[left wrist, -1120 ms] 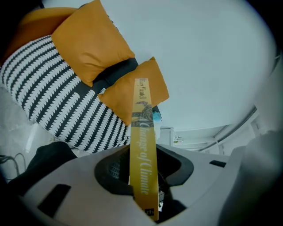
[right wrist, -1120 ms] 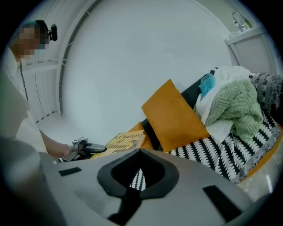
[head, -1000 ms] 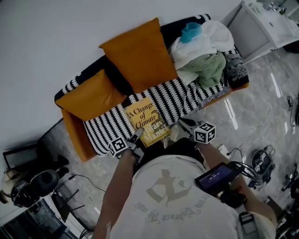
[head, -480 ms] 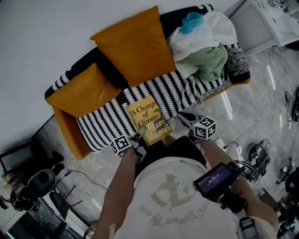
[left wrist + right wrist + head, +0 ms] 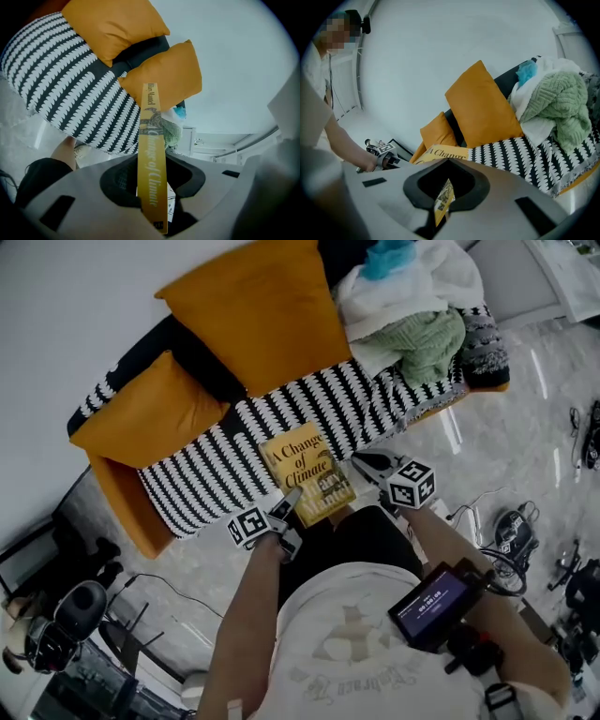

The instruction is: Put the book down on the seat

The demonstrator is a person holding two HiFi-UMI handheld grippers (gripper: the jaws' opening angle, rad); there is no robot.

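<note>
Little has changed: you still hold the book [image 5: 307, 474] cover up over the front edge of the striped seat [image 5: 216, 465]. Your left gripper [image 5: 287, 507] is clamped on its spine, your right gripper [image 5: 366, 465] pinches the opposite edge. Orange cushions [image 5: 258, 310] sit behind.

Dim, even light; fisheye-warped edges

At the seat's [image 5: 202, 474] near edge, the book [image 5: 307, 474] is between my left gripper [image 5: 286, 505] and right gripper [image 5: 367, 465]; cushions [image 5: 258, 310] stand behind, laundry pile [image 5: 412, 306] far right.
</note>
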